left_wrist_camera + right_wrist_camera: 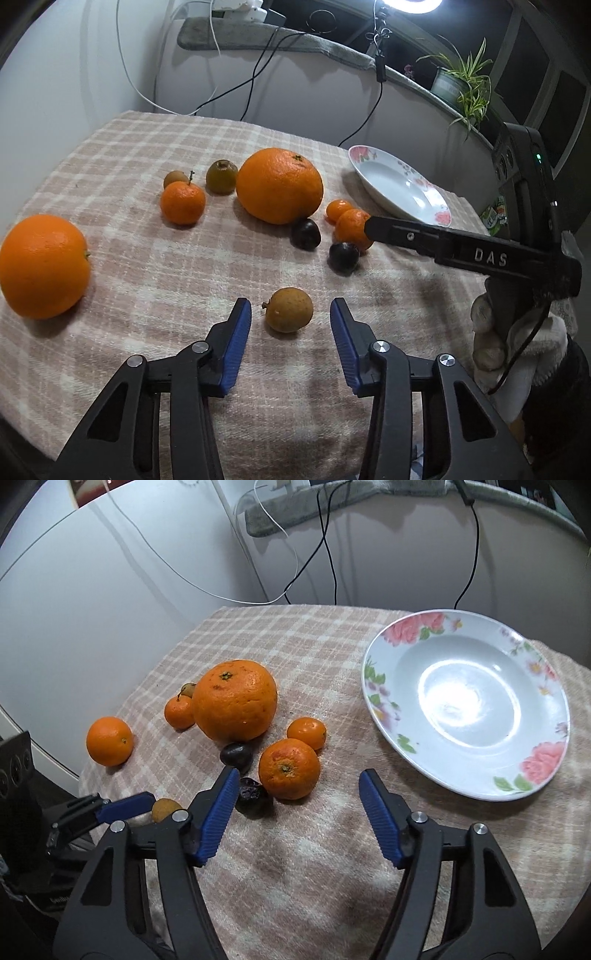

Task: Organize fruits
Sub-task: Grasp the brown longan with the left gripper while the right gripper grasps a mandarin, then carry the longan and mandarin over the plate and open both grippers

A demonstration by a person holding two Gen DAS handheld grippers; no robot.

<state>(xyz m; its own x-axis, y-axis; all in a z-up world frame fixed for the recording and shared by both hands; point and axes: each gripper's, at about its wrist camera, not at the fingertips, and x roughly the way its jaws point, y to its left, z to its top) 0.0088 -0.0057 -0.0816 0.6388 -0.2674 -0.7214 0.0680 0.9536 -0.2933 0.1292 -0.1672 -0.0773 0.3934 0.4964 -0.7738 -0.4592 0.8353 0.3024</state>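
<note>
Fruits lie on a pink checked cloth [147,258]. My left gripper [290,308] is open around a small brown fruit [289,309], not touching it. A big orange [279,184], an orange [44,266], a mandarin [182,202] and two dark fruits [306,234] lie beyond. My right gripper [299,779] is open, just short of a mandarin [289,768], with a dark fruit [253,798] by its left finger. A floral plate [406,738] stands empty to the right. The big orange [235,700] lies behind.
The right gripper's body [461,251] reaches in from the right in the left wrist view. Cables hang down the white wall behind [325,554]. A potted plant [461,81] stands on a ledge. The table's edges fall off left and front.
</note>
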